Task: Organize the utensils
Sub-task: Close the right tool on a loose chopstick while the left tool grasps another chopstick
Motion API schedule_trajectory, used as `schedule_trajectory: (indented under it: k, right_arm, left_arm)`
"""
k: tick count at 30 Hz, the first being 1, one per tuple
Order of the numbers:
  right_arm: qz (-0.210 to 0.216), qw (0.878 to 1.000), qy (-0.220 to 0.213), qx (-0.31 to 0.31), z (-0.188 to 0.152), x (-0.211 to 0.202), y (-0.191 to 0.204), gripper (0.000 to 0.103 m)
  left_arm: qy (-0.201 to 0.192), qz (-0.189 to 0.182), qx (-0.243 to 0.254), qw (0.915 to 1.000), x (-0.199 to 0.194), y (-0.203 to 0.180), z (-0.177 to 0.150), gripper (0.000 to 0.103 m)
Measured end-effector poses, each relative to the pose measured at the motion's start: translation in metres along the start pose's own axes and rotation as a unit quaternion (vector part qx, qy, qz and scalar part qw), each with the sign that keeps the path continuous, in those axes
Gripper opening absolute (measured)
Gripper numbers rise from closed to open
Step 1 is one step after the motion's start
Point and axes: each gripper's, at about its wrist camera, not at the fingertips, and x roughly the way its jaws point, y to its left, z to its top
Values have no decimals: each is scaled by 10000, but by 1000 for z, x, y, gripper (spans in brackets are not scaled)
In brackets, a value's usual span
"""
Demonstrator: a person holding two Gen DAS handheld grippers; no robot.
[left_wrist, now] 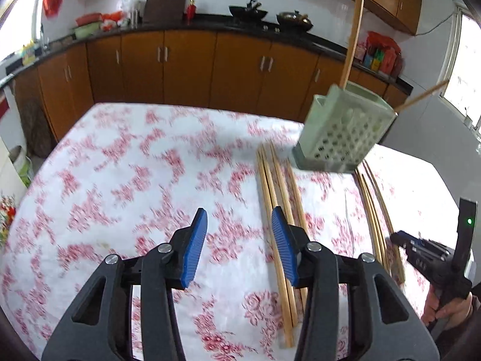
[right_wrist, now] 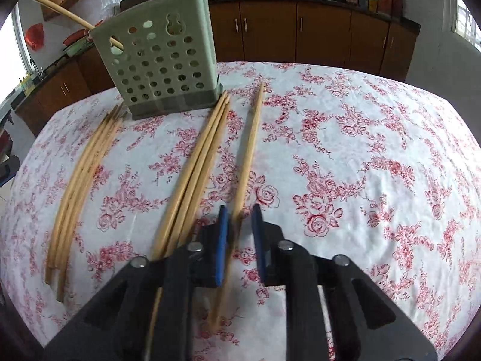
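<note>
A pale green perforated utensil holder (left_wrist: 342,132) (right_wrist: 162,60) stands on the flowered tablecloth (left_wrist: 135,180), with two chopsticks (left_wrist: 351,45) leaning in it. Several bamboo chopsticks lie flat in front of it: one bundle (right_wrist: 84,174), a second bundle (right_wrist: 198,156) and a single chopstick (right_wrist: 251,138). My right gripper (right_wrist: 240,210) is low on the cloth, its blue pads close on either side of the single chopstick; blur hides the contact. My left gripper (left_wrist: 239,219) hangs open over bare cloth with nothing between its pads, just left of a chopstick bundle (left_wrist: 279,180).
Brown kitchen cabinets (left_wrist: 186,66) with a dark counter run behind the table. The right gripper's body and the hand (left_wrist: 442,307) holding it show at the right edge of the left wrist view. The table's far edge lies just behind the holder.
</note>
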Motion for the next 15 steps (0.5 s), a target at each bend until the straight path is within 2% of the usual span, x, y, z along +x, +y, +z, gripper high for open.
schedule_trajectory:
  k: [1,5,9,15]
  right_arm:
    - [-9,9999,0,117,0,-1,-9,8]
    - [-489,9964,-52,688,2,-6,-43,8]
    - [-493,9961,-40,726,-2,-10,-53,8]
    - [-473,9966,-64,673,-7,-13,-51,8]
  left_arm:
    - [60,-37,21,10000,3,-2,-4,45]
    - [312,-105,200,9993,16,-15,-21,41]
    - [528,-66,392,9978,29,-24,-31,29]
    - [762,-52,519,9957,43,-36,-42,25]
